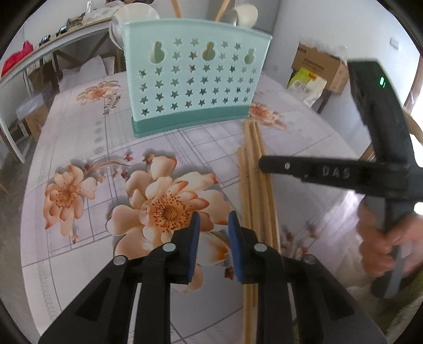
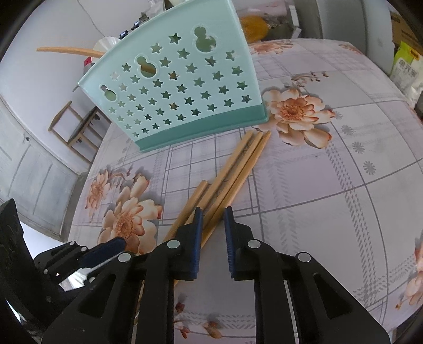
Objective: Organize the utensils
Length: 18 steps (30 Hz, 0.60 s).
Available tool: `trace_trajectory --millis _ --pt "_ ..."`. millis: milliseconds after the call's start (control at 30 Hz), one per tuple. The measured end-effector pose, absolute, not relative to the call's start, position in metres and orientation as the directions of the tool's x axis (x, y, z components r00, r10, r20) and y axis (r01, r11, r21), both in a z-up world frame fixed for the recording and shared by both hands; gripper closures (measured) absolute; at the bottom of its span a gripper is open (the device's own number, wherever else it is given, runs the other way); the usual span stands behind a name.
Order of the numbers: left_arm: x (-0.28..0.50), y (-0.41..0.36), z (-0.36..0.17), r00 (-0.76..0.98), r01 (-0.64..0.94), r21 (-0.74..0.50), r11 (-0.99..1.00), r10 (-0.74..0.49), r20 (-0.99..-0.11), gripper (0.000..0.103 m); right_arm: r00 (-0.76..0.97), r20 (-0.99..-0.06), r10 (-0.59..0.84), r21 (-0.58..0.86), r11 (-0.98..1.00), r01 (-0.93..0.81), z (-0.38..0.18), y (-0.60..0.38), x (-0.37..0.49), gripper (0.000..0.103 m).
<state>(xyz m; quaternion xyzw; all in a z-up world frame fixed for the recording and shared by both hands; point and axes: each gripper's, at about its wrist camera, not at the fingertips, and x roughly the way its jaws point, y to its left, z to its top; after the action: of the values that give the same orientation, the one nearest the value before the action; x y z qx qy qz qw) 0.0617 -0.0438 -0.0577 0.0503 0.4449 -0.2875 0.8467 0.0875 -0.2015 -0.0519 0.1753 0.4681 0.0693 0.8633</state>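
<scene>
A teal utensil holder (image 1: pixel 193 79) with star cut-outs stands upright on the floral tablecloth; it also shows in the right wrist view (image 2: pixel 182 90). It holds spoons (image 1: pixel 246 14) and wooden sticks. Several wooden chopsticks (image 1: pixel 255 185) lie loose on the cloth in front of its right end, and also show in the right wrist view (image 2: pixel 230 174). My left gripper (image 1: pixel 212 225) is open and empty, just left of the chopsticks. My right gripper (image 2: pixel 213 219) is open and empty, its tips over the chopsticks' near part. The right gripper's body also shows in the left wrist view (image 1: pixel 330 172).
The round table (image 2: pixel 343 158) has a flowered cloth. Cardboard boxes and bags (image 1: pixel 314 74) stand beyond its far right edge. A long shelf (image 1: pixel 53 45) with clutter runs along the left. A wooden chair (image 2: pixel 76 129) stands beyond the table's far side.
</scene>
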Motion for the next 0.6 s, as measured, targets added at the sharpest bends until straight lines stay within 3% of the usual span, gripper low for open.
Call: trace_trajectory --millis 133,600 --pt "0.064 -0.043 -0.055 0.415 0.541 -0.216 0.813 -0.481 -0.772 0.082 0.55 -0.784 0.286 0.373 0.926 0.05 -0.051 -0.212 0.082 0.093" --pt "0.065 -0.067 -0.061 0.407 0.58 -0.159 0.799 -0.453 -0.793 0.082 0.546 -0.782 0.301 0.395 0.917 0.06 -0.051 -0.231 0.07 0.096"
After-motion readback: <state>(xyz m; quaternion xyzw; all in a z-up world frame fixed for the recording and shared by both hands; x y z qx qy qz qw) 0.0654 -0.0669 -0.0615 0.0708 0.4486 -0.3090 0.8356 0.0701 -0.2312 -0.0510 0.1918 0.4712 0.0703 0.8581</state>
